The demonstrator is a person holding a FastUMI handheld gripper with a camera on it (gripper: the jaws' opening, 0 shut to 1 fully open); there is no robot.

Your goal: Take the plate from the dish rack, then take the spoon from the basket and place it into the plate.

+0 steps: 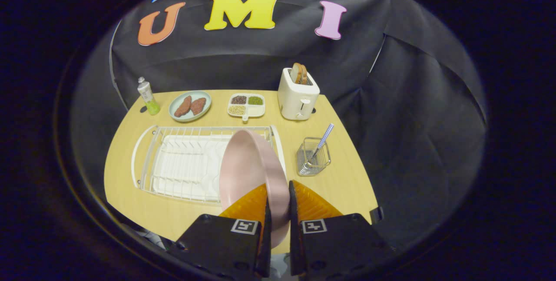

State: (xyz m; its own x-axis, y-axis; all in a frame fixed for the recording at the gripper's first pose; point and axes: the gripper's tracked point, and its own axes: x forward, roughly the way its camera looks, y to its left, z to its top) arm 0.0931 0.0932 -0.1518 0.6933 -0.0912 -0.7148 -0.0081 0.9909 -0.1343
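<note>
The hand-held gripper (278, 194) pinches the rim of a pink plate (247, 168) between both fingers, holding it on edge above the near right end of the white dish rack (182, 163). To the right on the wooden table (343, 181), a blue-handled spoon (322, 140) leans in a wire basket (312, 157).

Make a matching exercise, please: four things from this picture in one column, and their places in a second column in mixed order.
1 pink plate
2 spoon
3 bread slices
4 green bottle

a in the toaster
b gripped between the fingers of the gripper
c at the table's corner beside the meat plate
d in the wire basket

Pairs: 1-b, 2-d, 3-a, 4-c
</note>
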